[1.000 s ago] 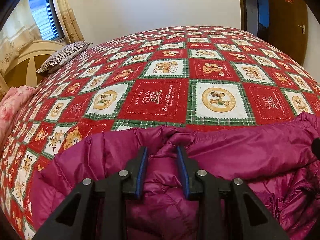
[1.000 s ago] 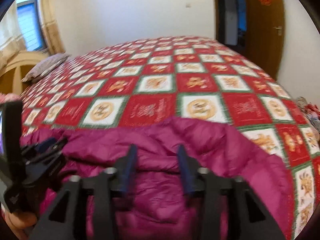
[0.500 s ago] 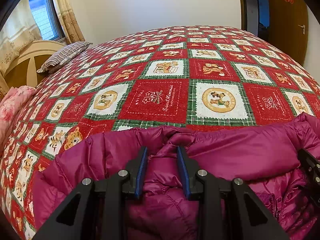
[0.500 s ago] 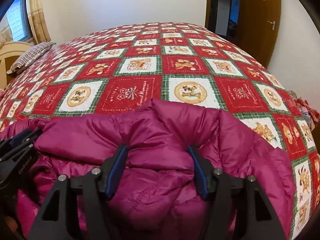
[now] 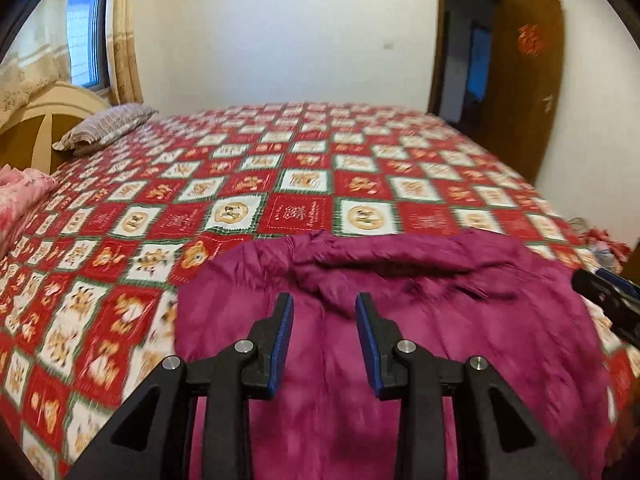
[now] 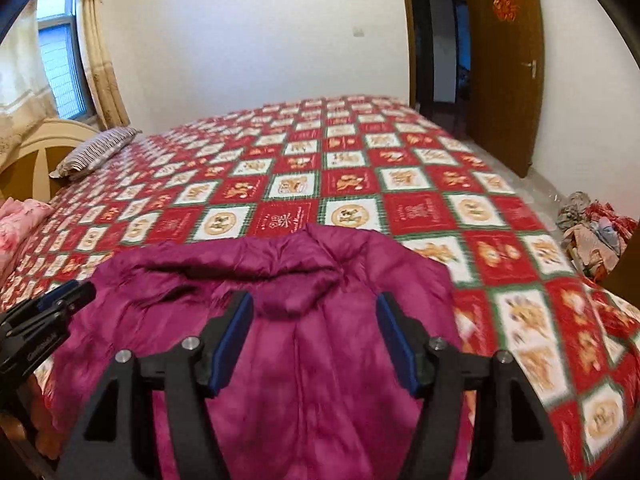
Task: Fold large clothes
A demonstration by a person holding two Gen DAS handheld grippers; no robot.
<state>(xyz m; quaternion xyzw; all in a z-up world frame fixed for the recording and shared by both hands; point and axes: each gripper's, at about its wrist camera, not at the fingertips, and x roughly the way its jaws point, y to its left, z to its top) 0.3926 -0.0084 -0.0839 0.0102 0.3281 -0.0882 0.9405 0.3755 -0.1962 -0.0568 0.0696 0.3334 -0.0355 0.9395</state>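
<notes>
A magenta down jacket (image 5: 400,320) lies on the near edge of the bed, its collar toward the far side; it also shows in the right wrist view (image 6: 288,340). My left gripper (image 5: 324,312) is open and raised above the jacket's left half, holding nothing. My right gripper (image 6: 314,316) is open wide above the jacket's right half, also empty. The right gripper's tip shows at the right edge of the left wrist view (image 5: 608,300); the left gripper shows at the left edge of the right wrist view (image 6: 44,320).
The bed carries a red, green and white patchwork quilt (image 5: 300,184). A striped pillow (image 5: 104,128) and wooden headboard (image 5: 48,120) are at far left, pink bedding (image 5: 20,196) beside them. A clothes pile (image 6: 592,240) lies on the floor right. A brown door (image 6: 504,60) stands open.
Both grippers have let go of the jacket, opened and lifted back away from it. The jacket now lies flatter on the bed. The right gripper opened wider.
</notes>
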